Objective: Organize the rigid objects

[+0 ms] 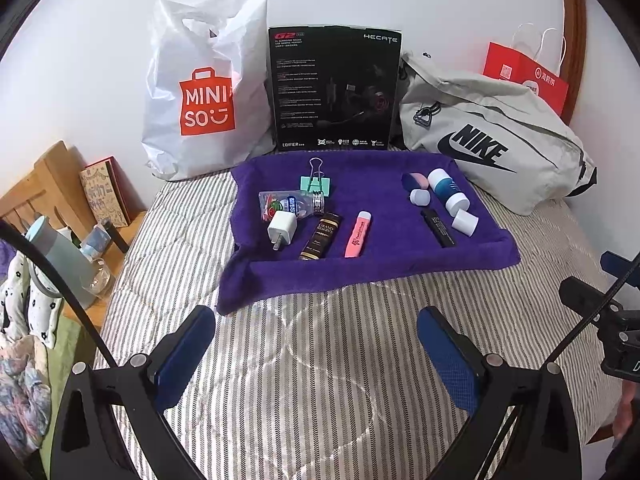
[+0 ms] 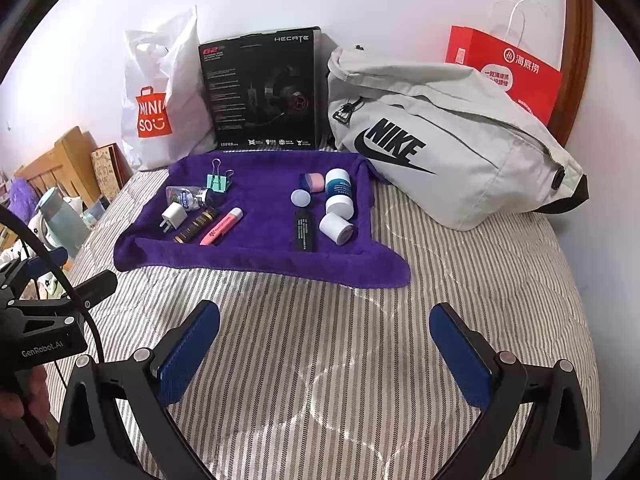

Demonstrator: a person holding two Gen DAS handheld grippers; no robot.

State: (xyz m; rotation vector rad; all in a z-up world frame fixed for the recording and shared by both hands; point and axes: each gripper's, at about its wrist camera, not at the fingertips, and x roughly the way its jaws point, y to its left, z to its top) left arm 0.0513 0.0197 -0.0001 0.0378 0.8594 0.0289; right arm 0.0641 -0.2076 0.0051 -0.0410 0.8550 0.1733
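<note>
A purple towel [image 1: 384, 264] [image 2: 256, 258] lies on the striped bed. On its left part sit a green binder clip [image 1: 317, 184] [image 2: 218, 181], a small clear bottle [image 1: 288, 204] [image 2: 188, 196], a white charger plug [image 1: 281, 229] [image 2: 173, 216], a brown tube [image 1: 320, 237] [image 2: 195, 226] and a pink highlighter [image 1: 358, 234] [image 2: 222, 226]. On its right part lie several white and blue jars [image 1: 444, 190] [image 2: 339, 188], a white cap [image 1: 465, 222] [image 2: 336, 229] and a black stick [image 1: 438, 227] [image 2: 305, 231]. My left gripper [image 1: 316, 354] and right gripper [image 2: 325, 350] hover open over the bedding, short of the towel, holding nothing.
Against the wall stand a white Miniso bag [image 1: 204, 92] [image 2: 160, 96], a black headset box [image 1: 334, 88] [image 2: 264, 88], a grey Nike bag [image 1: 492, 136] [image 2: 452, 144] and a red paper bag [image 1: 524, 74] [image 2: 504, 70]. A wooden headboard [image 1: 48, 184] with clutter is at left.
</note>
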